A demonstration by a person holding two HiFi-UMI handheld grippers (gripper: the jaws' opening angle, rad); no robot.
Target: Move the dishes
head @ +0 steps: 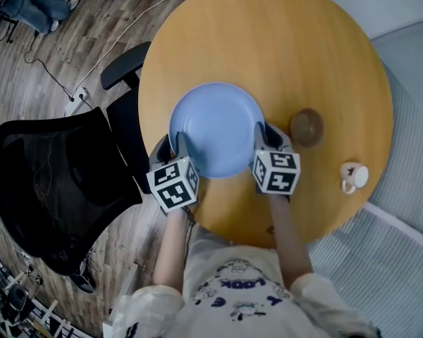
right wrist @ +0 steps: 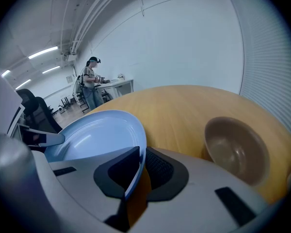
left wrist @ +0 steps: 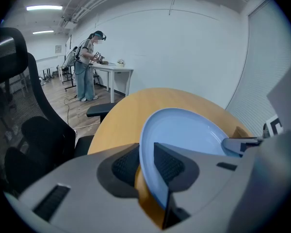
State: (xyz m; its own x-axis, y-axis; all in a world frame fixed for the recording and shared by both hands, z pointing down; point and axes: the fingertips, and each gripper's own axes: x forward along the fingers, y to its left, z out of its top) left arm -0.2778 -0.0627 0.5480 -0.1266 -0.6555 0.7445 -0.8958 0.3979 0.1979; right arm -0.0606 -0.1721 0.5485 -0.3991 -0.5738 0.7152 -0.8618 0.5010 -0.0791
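Note:
A large light-blue plate (head: 218, 127) hangs over the near left part of the round wooden table (head: 282, 41). My left gripper (head: 178, 145) is shut on the plate's left rim, and my right gripper (head: 262, 134) is shut on its right rim. In the left gripper view the blue plate (left wrist: 184, 135) stands edge-on between the ribbed pads (left wrist: 167, 165). In the right gripper view the plate's (right wrist: 97, 132) rim is pinched between the dark pads (right wrist: 157, 168). A small brown bowl (head: 307, 127) sits just right of the right gripper, and shows in the right gripper view as the bowl (right wrist: 235, 149).
A white cup (head: 354, 177) stands near the table's right edge. A black mesh office chair (head: 56, 182) is close on the left, its armrest (head: 123, 65) against the table edge. Cables lie on the wooden floor (head: 42, 69). A person (left wrist: 87, 64) stands at a far white desk.

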